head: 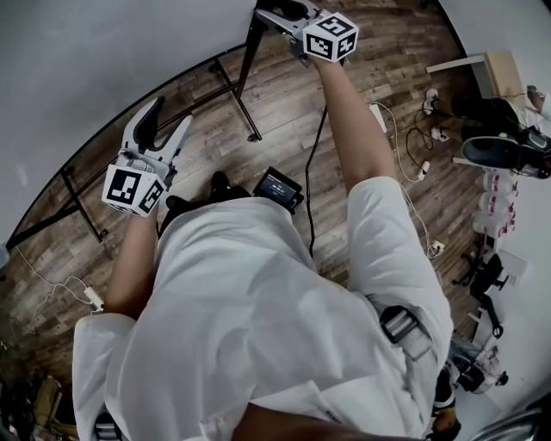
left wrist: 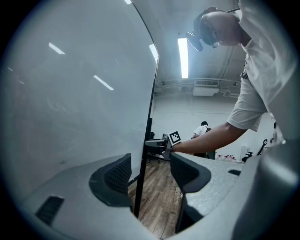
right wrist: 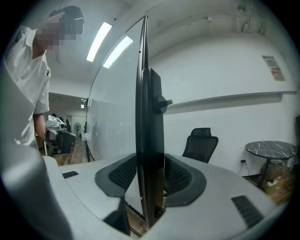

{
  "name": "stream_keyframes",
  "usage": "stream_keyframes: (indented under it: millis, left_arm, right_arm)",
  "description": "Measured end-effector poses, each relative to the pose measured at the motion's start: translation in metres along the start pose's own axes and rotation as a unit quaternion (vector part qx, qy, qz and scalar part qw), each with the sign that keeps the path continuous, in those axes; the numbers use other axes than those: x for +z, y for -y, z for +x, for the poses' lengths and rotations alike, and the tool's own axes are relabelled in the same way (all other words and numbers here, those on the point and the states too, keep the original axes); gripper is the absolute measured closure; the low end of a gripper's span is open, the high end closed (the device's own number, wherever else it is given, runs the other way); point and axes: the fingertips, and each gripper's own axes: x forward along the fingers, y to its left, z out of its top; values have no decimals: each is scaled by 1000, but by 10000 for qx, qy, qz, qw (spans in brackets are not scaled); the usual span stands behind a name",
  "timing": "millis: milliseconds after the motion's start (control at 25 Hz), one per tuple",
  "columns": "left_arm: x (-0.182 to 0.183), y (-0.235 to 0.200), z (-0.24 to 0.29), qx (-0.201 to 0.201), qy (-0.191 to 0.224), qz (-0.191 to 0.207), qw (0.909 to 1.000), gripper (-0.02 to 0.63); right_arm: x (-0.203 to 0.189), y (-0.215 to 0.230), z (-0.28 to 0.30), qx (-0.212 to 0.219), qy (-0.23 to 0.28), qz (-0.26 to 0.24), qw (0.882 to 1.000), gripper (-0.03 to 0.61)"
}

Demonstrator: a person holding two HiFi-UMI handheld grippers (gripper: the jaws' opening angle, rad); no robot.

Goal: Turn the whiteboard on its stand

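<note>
The whiteboard [head: 95, 60] is a large pale panel on a black stand [head: 248, 82], filling the head view's upper left. My right gripper [head: 274, 12] is at the board's right side edge. In the right gripper view its pads [right wrist: 123, 174] press from both sides on the board's black side frame [right wrist: 149, 117], so my right gripper [right wrist: 150, 177] is shut on it. My left gripper [head: 170, 114] is lower down, by the board's bottom edge. In the left gripper view the board's thin dark edge [left wrist: 146, 154] stands between the open jaws of my left gripper [left wrist: 150, 176], close to the left pad [left wrist: 117, 178].
Wood floor lies below, with cables, a power strip [head: 93, 299] and a black device [head: 277, 188] by the person's feet. Shelving and gear [head: 495, 103] stand at the right. Beyond the board are an office chair [right wrist: 199, 143] and a round table [right wrist: 269, 149].
</note>
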Motion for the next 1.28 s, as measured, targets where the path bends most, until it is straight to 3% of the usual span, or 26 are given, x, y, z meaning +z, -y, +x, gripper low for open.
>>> stream_keyframes:
  millis: [1280]
  left_arm:
    - [1,1,-9,104,60,24,9999,357]
  right_arm:
    - [-11,50,-45,-1228,-135,45,9923,365]
